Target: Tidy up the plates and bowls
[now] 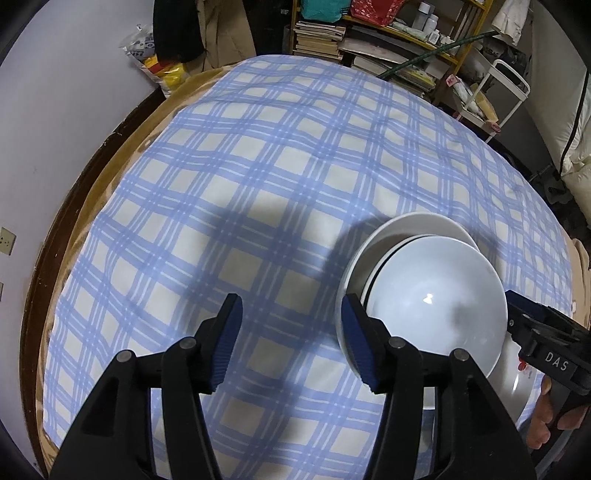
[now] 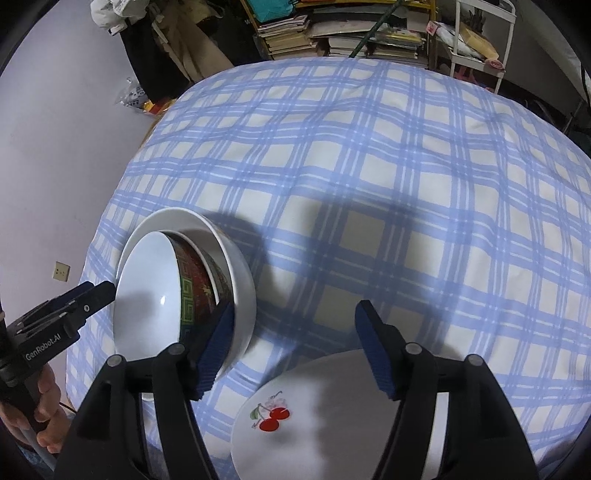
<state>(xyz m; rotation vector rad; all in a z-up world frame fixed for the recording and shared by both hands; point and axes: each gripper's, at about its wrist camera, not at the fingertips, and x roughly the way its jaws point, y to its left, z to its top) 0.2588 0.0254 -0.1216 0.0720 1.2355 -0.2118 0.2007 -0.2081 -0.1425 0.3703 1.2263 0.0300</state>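
Two grippers in play, both with jaws spread and holding nothing. Our left gripper (image 1: pixel 291 339) hangs over the checked blue-and-white cloth (image 1: pixel 258 184); its right-hand pad (image 1: pixel 356 343) sits just in front of the bowl stack's rim, and we cannot tell whether it touches. Our right gripper (image 2: pixel 295 347) hangs above the cherry plate (image 2: pixel 314 424), a white plate with a red cherry print lying flat on the cloth at the near edge of the desk (image 2: pixel 369 166). Its left-hand pad (image 2: pixel 218 350) lies against the outer side of the stack, contact uncertain.

Just left of the cherry plate, in the right wrist view, stands the stack: a patterned bowl (image 2: pixel 195 291) with a green-and-red outside and a glossy white inside, tilted and nested with a second bowl in a larger white bowl (image 2: pixel 240 280). In the left wrist view the same inner bowl (image 1: pixel 436 302) shows white, with the outer bowl's rim (image 1: pixel 406 225) behind it.

Beyond the desk, cluttered shelves of books (image 1: pixel 321 33) and a white trolley (image 1: pixel 506 92) stand against the far wall.
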